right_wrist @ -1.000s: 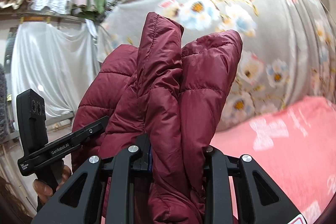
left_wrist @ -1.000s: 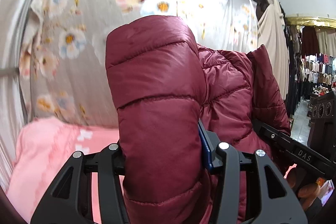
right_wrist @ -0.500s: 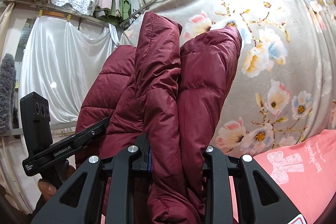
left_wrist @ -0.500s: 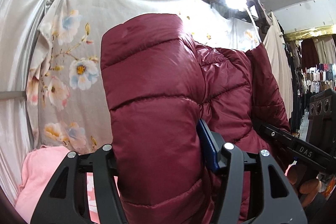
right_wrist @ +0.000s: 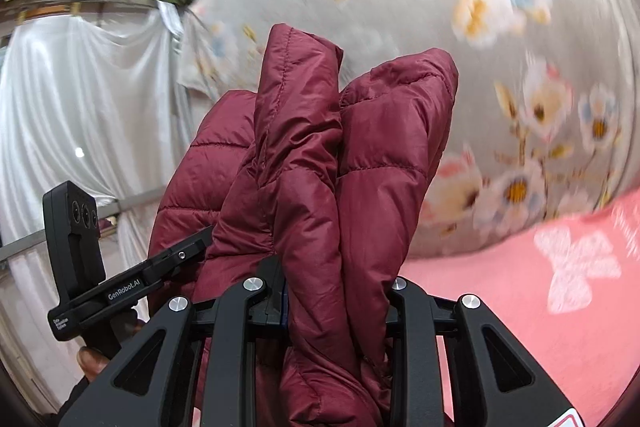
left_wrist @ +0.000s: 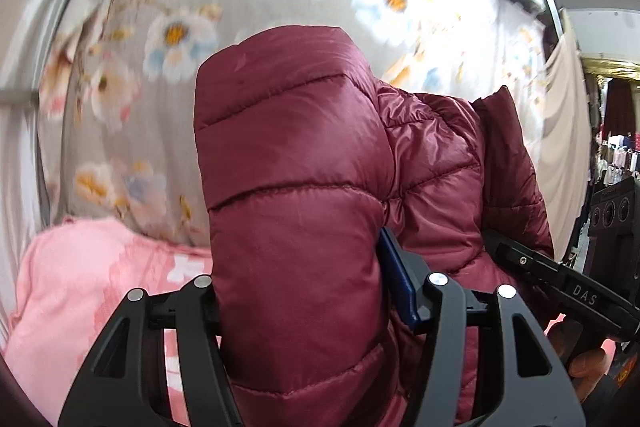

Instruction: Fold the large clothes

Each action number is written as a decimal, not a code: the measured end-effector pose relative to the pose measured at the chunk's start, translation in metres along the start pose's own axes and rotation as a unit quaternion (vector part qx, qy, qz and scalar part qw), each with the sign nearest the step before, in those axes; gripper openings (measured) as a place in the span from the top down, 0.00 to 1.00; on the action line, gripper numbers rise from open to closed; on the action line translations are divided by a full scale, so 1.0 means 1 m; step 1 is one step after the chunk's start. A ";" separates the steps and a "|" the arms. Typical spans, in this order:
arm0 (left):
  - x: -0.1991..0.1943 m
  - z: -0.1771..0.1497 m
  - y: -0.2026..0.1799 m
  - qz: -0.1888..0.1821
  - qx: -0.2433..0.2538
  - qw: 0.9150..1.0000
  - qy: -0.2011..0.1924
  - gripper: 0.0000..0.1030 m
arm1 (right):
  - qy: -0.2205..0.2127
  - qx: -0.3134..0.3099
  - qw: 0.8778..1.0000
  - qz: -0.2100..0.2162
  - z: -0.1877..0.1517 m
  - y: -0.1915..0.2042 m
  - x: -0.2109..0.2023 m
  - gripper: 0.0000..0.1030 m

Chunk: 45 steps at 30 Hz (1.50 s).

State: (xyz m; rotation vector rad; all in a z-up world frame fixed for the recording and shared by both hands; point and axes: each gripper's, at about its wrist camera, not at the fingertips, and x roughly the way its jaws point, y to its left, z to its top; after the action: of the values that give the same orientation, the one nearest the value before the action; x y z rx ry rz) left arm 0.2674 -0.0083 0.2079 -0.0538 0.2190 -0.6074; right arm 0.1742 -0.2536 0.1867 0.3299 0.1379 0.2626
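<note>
A maroon quilted puffer jacket (left_wrist: 296, 163) fills the middle of both views. My left gripper (left_wrist: 308, 291) is shut on a thick padded fold of it and holds it up in the air. My right gripper (right_wrist: 336, 287) is shut on two bunched folds of the same jacket (right_wrist: 320, 155). The right gripper's body shows at the lower right of the left wrist view (left_wrist: 560, 283). The left gripper's body shows at the lower left of the right wrist view (right_wrist: 104, 279). The rest of the jacket hangs below, hidden.
A pink bedspread (left_wrist: 80, 291) lies below, also in the right wrist view (right_wrist: 540, 291). A grey floral curtain (left_wrist: 168, 39) hangs close behind it. White drapes (right_wrist: 72, 107) and hanging clothes are at left. A shop aisle (left_wrist: 616, 163) opens at right.
Both grippers have tilted down with the jacket: the pink bedspread fills more of both views than half a second ago. The background is motion-blurred. The grips are unchanged.
</note>
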 end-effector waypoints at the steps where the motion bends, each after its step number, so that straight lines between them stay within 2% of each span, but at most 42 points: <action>1: 0.010 -0.006 0.005 0.002 -0.003 1.000 0.009 0.46 | 0.009 0.007 1.000 -0.003 -0.006 -0.008 0.011 0.76; 5: 0.056 -0.036 0.029 0.012 -0.021 0.998 0.053 0.45 | 0.051 0.037 0.998 -0.015 -0.034 -0.040 0.054 0.76; 9: 0.106 -0.078 0.055 0.019 -0.041 0.993 0.108 0.45 | 0.098 0.060 0.993 -0.032 -0.070 -0.071 0.097 0.76; 17: 0.168 -0.145 0.083 0.038 -0.061 0.980 0.185 0.46 | 0.165 0.098 0.980 -0.056 -0.132 -0.115 0.148 0.76; 22: 0.190 -0.178 0.094 0.050 -0.068 0.972 0.220 0.46 | 0.197 0.112 0.971 -0.071 -0.164 -0.134 0.168 0.75; 25: 0.196 -0.190 0.100 0.060 -0.063 0.971 0.224 0.44 | 0.205 0.123 0.968 -0.081 -0.180 -0.146 0.175 0.70; 29: 0.204 -0.194 0.108 0.067 -0.078 0.967 0.231 0.33 | 0.210 0.148 0.963 -0.079 -0.187 -0.157 0.176 0.60; 31: 0.208 -0.196 0.110 0.091 -0.083 0.964 0.238 0.24 | 0.213 0.153 0.961 -0.090 -0.185 -0.158 0.174 0.56; 32: 0.207 -0.194 0.110 0.110 -0.081 0.961 0.240 0.13 | 0.215 0.152 0.960 -0.097 -0.184 -0.157 0.171 0.54; 33: 0.202 -0.190 0.108 0.151 -0.071 0.957 0.236 0.08 | 0.217 0.148 0.959 -0.107 -0.181 -0.155 0.164 0.54; 35: 0.190 -0.181 0.104 0.189 -0.047 0.954 0.230 0.08 | 0.209 0.138 0.959 -0.134 -0.175 -0.153 0.145 0.46; 37: 0.176 -0.171 0.095 0.215 -0.029 0.947 0.238 0.08 | 0.183 0.124 0.959 -0.178 -0.166 -0.149 0.118 0.45; 38: 0.171 -0.168 0.091 0.220 -0.029 0.945 0.242 0.08 | 0.164 0.113 0.958 -0.207 -0.159 -0.145 0.103 0.46; 39: 0.167 -0.165 0.088 0.220 -0.032 0.943 0.247 0.08 | 0.158 0.106 0.958 -0.215 -0.155 -0.142 0.097 0.49; 41: 0.163 -0.161 0.080 0.216 -0.039 0.941 0.258 0.08 | 0.163 0.073 0.961 -0.211 -0.145 -0.125 0.096 0.71; 43: 0.166 -0.159 0.068 0.211 -0.034 0.939 0.270 0.08 | 0.176 0.036 0.962 -0.205 -0.140 -0.107 0.105 0.79; 45: 0.169 -0.163 0.055 0.212 -0.021 0.937 0.277 0.08 | 0.184 -0.002 0.962 -0.202 -0.141 -0.091 0.117 0.82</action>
State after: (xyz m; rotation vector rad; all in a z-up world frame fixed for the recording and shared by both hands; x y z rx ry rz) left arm 0.3970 -0.0572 0.0108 0.1252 0.7705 -0.1722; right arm 0.2827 -0.2621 0.0135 0.2382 0.5648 -0.0847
